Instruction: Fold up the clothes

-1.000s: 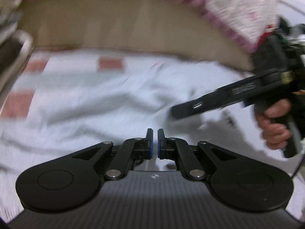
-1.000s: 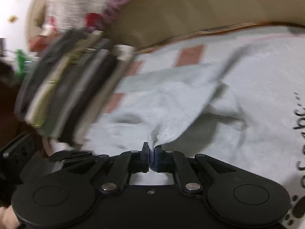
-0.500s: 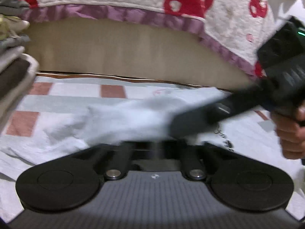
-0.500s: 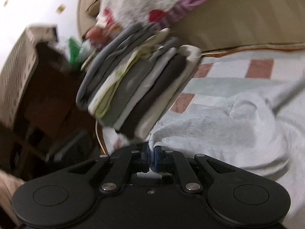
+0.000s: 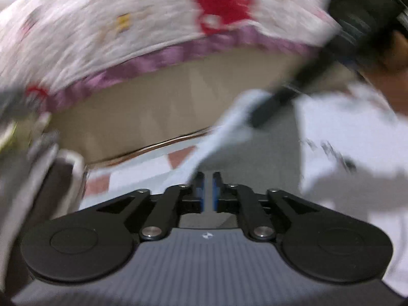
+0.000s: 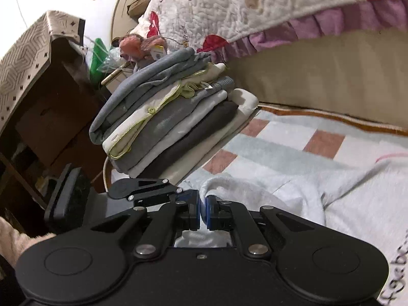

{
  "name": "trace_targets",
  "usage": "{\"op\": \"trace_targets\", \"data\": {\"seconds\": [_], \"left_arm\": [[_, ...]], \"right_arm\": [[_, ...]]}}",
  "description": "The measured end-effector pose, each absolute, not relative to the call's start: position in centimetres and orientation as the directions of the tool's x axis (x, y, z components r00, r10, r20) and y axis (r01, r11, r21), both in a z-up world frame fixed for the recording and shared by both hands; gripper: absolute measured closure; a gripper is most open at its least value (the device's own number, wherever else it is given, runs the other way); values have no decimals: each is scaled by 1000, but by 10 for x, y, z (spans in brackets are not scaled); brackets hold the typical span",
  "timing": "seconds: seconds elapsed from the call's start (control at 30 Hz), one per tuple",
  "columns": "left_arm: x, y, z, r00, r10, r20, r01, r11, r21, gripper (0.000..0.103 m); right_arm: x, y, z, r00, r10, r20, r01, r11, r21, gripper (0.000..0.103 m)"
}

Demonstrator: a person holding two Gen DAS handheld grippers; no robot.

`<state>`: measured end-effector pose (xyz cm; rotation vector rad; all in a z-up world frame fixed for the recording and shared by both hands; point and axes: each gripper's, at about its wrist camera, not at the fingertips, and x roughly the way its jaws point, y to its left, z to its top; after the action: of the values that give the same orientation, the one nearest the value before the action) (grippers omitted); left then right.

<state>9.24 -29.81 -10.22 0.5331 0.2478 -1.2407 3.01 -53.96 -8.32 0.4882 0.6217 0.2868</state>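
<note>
Fingers (image 6: 194, 207) on the right gripper (image 6: 203, 210) are clenched on a bunched edge of the pale grey garment (image 6: 293, 193), with the fabric pinched right between the blue pads. That garment is spread over the checked blanket (image 6: 278, 148) on the bed, and dark lettering shows on it at the far right of the right wrist view.

Left gripper (image 5: 207, 191) is a different story: its jaws are opening, with a narrow gap between the blue pads. A strip of the same light fabric runs up from just beside its left finger toward the right gripper (image 5: 283, 99), but that view is really blurry, so I can't say for sure whether the cloth is still touching a pad. It doesn't look pressed.

Using the stack of folded clothes (image 6: 163, 117) as the landmark: the garment lies to the right of it on the blanket, the grasped edge is just below and in front of it, and the left gripper (image 6: 155, 191) sits right at its base. Behind the stack hangs a quilted cover (image 6: 255, 7) with a purple frill, and a brown cabinet (image 6: 51, 117) stands left of it.
</note>
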Motion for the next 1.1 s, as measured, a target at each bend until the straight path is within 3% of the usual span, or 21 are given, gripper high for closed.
{"op": "trace_targets", "data": {"seconds": [0.03, 0.07, 0.1, 0.17, 0.3, 0.53, 0.57, 0.6, 0.73, 0.8, 0.83, 0.93, 1.1], "left_arm": [[86, -297, -101, 317, -839, -443, 938, 207, 279, 75], [79, -296, -99, 321, -848, -421, 932, 203, 301, 61], [74, -295, -97, 328, -858, -396, 924, 204, 324, 56], [65, -292, -93, 347, -874, -340, 905, 217, 366, 55], [64, -289, -88, 427, -867, -254, 855, 297, 425, 40], [67, -291, -99, 289, -905, -313, 902, 149, 404, 33], [70, -297, -100, 290, -898, -331, 905, 144, 401, 51], [77, -305, -99, 303, -883, -359, 907, 152, 394, 99], [136, -331, -87, 376, -840, -390, 910, 256, 326, 101], [192, -344, -74, 464, -795, -391, 884, 386, 265, 101], [225, -349, -67, 493, -770, -405, 870, 450, 204, 101], [308, -365, -66, 486, -715, -502, 834, 551, 23, 99], [366, -396, -101, 523, -615, -591, 742, 669, -40, 98]], "right_arm": [[31, -540, -81, 780, 389, -490, -110, 856, 505, 96], [33, -541, -79, 781, 381, -495, -103, 861, 499, 96], [34, -542, -78, 783, 372, -499, -97, 865, 492, 96], [37, -545, -75, 786, 354, -507, -85, 874, 479, 96], [39, -544, -66, 778, 360, -515, -104, 882, 460, 96], [40, -524, -53, 645, 491, -585, -294, 866, 404, 96], [41, -518, -53, 630, 502, -592, -318, 863, 394, 96], [43, -512, -52, 615, 512, -600, -341, 858, 383, 96], [41, -527, -52, 691, 430, -581, -235, 894, 383, 89], [33, -553, -56, 751, 313, -581, -99, 924, 370, 66], [28, -566, -62, 762, 238, -603, -19, 938, 347, 63], [8, -614, -91, 710, 15, -704, 233, 939, 254, 62], [-38, -687, -141, 545, -228, -807, 491, 867, 87, 62]]}}
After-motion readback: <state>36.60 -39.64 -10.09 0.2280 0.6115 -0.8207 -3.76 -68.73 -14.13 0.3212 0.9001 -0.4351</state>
